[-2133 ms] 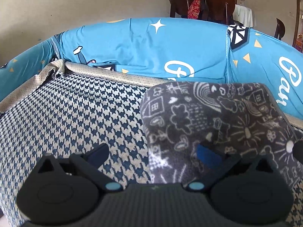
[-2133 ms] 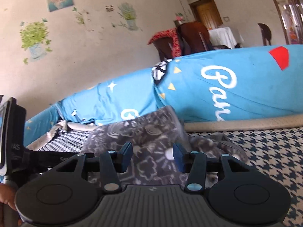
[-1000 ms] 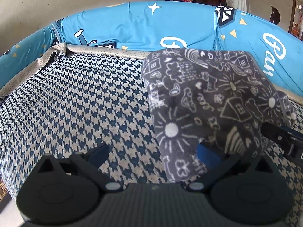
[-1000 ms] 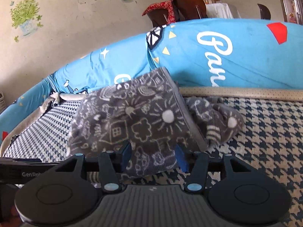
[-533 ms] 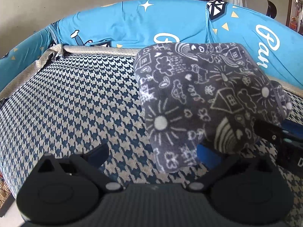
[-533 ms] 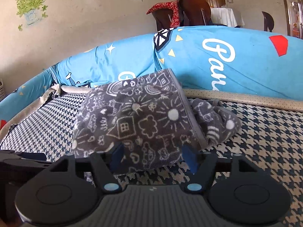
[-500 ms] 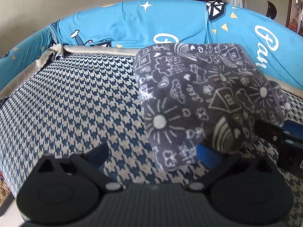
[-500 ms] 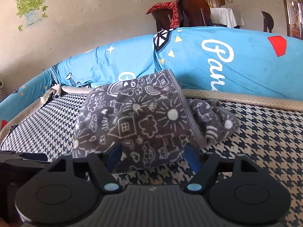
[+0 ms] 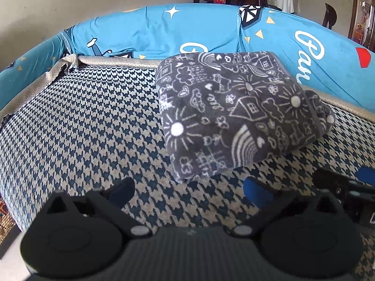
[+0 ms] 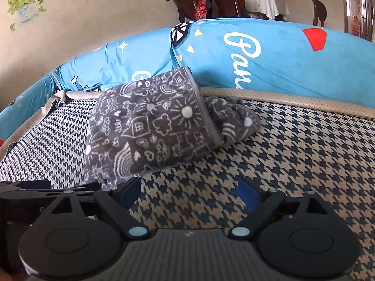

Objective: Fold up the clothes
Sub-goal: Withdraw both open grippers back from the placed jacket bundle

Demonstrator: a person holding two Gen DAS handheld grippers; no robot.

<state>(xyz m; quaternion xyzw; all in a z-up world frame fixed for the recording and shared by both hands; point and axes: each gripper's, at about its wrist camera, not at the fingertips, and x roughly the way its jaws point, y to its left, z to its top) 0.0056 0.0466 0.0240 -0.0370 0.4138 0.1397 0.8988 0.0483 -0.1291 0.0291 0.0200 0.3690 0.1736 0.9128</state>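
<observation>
A grey fleece garment [image 9: 234,117] printed with white doodles of suns, houses, clouds and rainbows lies folded into a thick, roughly rectangular bundle on a sofa seat [image 9: 89,121] covered in navy-and-cream houndstooth fabric. Its far edge rests against the bright blue backrest cover [image 9: 145,35], which carries white script lettering, stars and small yellow triangles. On the bundle's right side a looser, rumpled part of the same cloth sticks out from under the neat top layer, seen best from the right wrist camera, where the garment [image 10: 150,126] sits left of centre. The left gripper [image 9: 188,188] hovers just in front of the bundle's near edge with its blue-padded fingers spread wide and nothing between them. The right gripper [image 10: 188,190] is likewise spread wide and empty, held low over the bare seat [image 10: 304,145] near the bundle's front corner. Each gripper shows at the edge of the other's view. Dark wooden chairs [image 10: 225,0] stand behind the sofa.
</observation>
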